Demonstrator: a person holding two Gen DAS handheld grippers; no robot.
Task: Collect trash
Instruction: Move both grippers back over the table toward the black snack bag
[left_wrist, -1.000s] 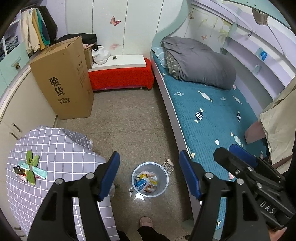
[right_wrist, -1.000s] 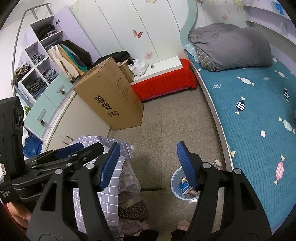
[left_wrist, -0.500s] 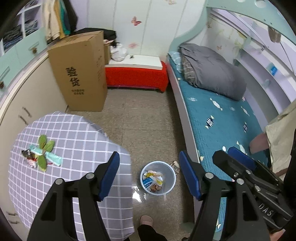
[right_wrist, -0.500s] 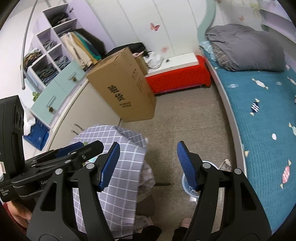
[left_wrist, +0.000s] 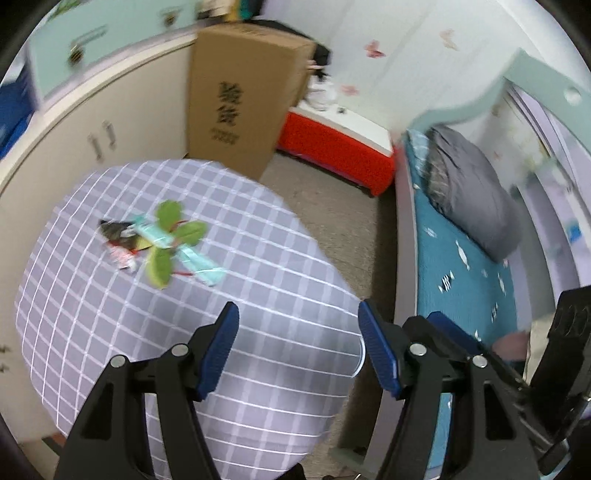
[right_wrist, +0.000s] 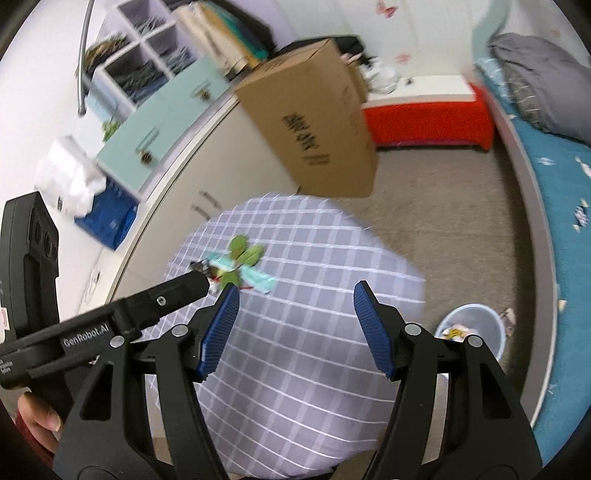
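The trash (left_wrist: 159, 243) — a dark wrapper, pale teal packets and green leaves — is lying in a small pile on the checked cloth of the round table (left_wrist: 258, 369), toward its far left side. A second ago that pile was sitting at the left edge of the left wrist view; now it is showing up higher and nearer the middle, and the table is filling the lower half of both views. The bin (right_wrist: 471, 330), which was lying between the left jaws a second ago, is no longer showing in that view; in the right wrist view it is standing on the floor to the right of the table, beside the bed (right_wrist: 565, 206).

The left gripper (left_wrist: 297, 339) is holding its jaws open and empty over bare cloth, with the trash ahead and to the left, well apart. The right gripper (right_wrist: 295, 321) is also open and empty, the trash lying just beyond its left jaw.
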